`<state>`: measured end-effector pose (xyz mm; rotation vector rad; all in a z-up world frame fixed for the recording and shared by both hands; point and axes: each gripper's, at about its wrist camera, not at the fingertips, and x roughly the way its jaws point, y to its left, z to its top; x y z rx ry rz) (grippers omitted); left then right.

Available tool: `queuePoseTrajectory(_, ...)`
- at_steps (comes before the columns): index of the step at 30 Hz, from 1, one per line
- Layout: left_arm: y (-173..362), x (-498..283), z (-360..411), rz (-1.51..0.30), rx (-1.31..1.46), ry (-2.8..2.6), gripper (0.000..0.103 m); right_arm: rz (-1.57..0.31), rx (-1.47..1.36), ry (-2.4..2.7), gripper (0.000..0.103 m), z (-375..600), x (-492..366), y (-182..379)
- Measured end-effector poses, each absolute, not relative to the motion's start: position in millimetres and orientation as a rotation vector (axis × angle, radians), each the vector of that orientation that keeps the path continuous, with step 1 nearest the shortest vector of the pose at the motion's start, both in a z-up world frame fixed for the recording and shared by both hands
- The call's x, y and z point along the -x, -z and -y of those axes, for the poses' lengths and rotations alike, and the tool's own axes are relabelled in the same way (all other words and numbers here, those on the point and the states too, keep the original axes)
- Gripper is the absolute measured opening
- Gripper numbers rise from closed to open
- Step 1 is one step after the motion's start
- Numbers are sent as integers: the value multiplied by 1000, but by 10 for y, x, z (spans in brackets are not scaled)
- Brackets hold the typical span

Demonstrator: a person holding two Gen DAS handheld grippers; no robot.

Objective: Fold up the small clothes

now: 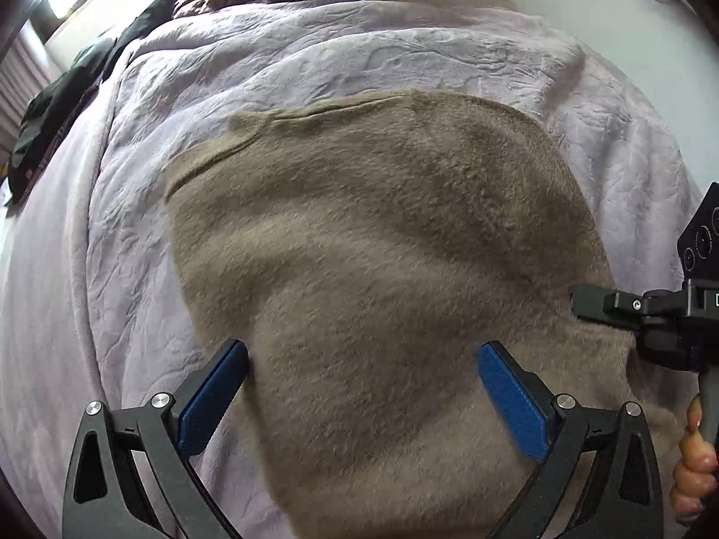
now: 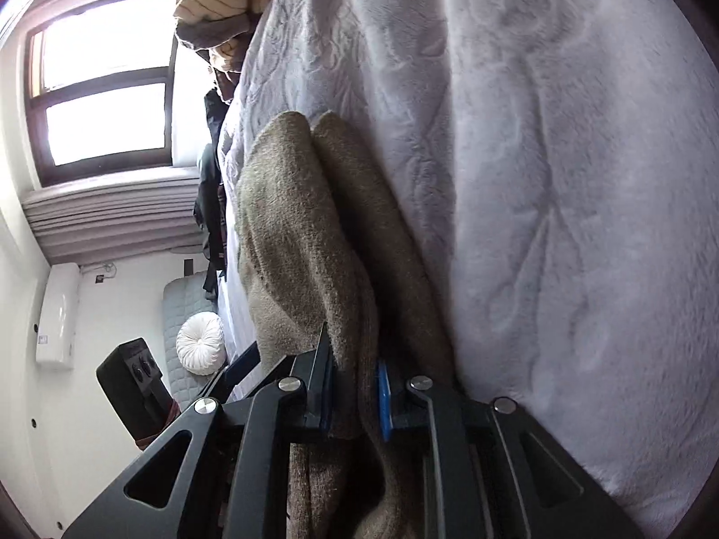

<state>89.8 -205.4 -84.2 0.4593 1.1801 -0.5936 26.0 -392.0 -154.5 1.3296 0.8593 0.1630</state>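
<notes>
Bedroom; a lilac quilted bedspread (image 1: 135,269) serves as the work surface.

Left wrist view: the brown fleece garment (image 1: 382,269) lies spread flat directly beneath and ahead of the left gripper (image 1: 364,359), whose jaws stand wide apart, holding nothing. The right gripper (image 1: 579,303) enters at the garment's right edge.

Right wrist view: the right gripper (image 2: 355,395) is clamped on a doubled fold of the garment (image 2: 296,233), whose length runs straight ahead of it. Judgement: the right hand carries the fold; the left is free.
</notes>
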Motion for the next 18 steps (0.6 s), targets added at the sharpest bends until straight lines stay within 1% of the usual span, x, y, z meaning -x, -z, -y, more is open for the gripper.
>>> queuePoseTrajectory(2, 759, -916, 1849, -1186, -412, 580, 103, -872, -1368, -213, 32, 3931, -286, 1519)
queuePoseTrajectory(4, 687, -928, 1650, -1194, -383, 564, 103, -865, -1348, -249, 71, 3938, -291, 1399)
queuePoseTrajectory(5, 666, -924, 1536, -1201, -379, 549, 103, -855, -1323, -263, 77, 3909, -251, 1309)
queuePoseTrajectory(7, 686, -905, 1262, -1225, -368, 526, 103, -831, -1287, -246, 77, 3876, -86, 1137)
queuePoseTrajectory(10, 774, -889, 964, -1288, -334, 504, 103, -785, -1271, -174, 77, 3723, 380, 918)
queuePoseTrajectory(12, 847, -842, 812, -1335, -299, 488, 103, -777, -1281, -173, 77, 3588, 597, 870)
queuePoseTrajectory(15, 946, -765, 688, -1373, -265, 461, 103, -815, -1315, -225, 77, 3299, 761, 951)
queuePoseTrajectory(18, 938, -721, 658, -1378, -234, 448, 103, -850, -1328, -259, 74, 2973, 502, 1171)
